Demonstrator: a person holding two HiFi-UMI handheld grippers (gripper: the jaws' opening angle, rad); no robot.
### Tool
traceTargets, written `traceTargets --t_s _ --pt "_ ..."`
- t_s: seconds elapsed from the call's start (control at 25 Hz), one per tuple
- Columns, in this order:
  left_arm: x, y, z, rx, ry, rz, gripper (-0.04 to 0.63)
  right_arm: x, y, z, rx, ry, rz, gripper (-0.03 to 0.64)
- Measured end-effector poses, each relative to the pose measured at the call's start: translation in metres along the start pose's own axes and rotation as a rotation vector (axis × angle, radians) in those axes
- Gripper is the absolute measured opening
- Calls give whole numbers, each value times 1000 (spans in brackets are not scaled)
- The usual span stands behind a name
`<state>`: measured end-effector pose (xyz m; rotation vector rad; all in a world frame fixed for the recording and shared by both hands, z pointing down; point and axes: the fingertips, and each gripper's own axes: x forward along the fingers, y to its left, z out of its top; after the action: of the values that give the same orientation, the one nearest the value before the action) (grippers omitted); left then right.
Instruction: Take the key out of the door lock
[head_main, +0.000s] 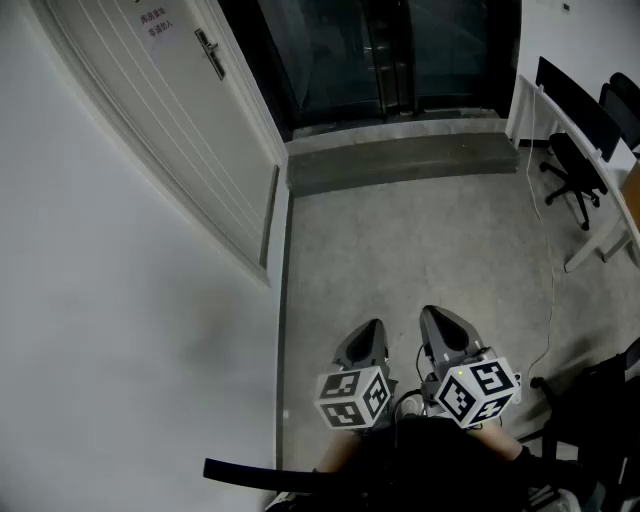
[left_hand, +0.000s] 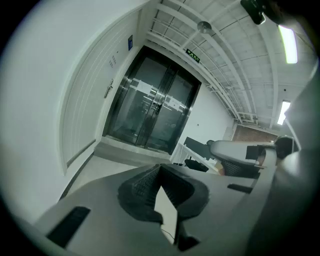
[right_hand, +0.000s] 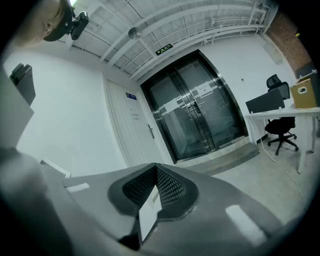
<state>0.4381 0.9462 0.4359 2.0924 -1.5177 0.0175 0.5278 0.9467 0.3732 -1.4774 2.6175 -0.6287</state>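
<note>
Door (head_main: 150, 110): white, shut, away on the left, well apart from both grippers.
Notice (head_main: 155, 22): red writing on the door, too small to read.
Handle (head_main: 210, 55): metal lever at the door's edge; the key can't be made out at this range (nor the lock).
Left gripper (head_main: 372, 328): low over the concrete floor (head_main: 420, 230), jaws pressed together at the tips, empty.
Glass doors (head_main: 390, 50): dark, dead ahead; green sign (right_hand: 163, 49) above, lettering unreadable.
Right gripper (head_main: 435, 315): just beside the left one, jaws closed too, empty.
Desk (head_main: 560, 130): white, far right, black chair (head_main: 570, 175) beside it.
</note>
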Motion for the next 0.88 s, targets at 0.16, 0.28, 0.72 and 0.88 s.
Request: traceTargets --t_s 0.16,0.28,0.72,0.88 --pt "3 6 -1 -4 6 -2 0 6 1 -2 -4 0 -5 2" --pt "5 7 -2 -2 10 -6 0 8 0 -3 -5 2 -8 2" --pt "3 28 1 -8 13 13 0 24 4 -9 10 3 -24 2" --pt "-1 47 8 -33 9 24 0 38 15 -12 -3 12 -22 2"
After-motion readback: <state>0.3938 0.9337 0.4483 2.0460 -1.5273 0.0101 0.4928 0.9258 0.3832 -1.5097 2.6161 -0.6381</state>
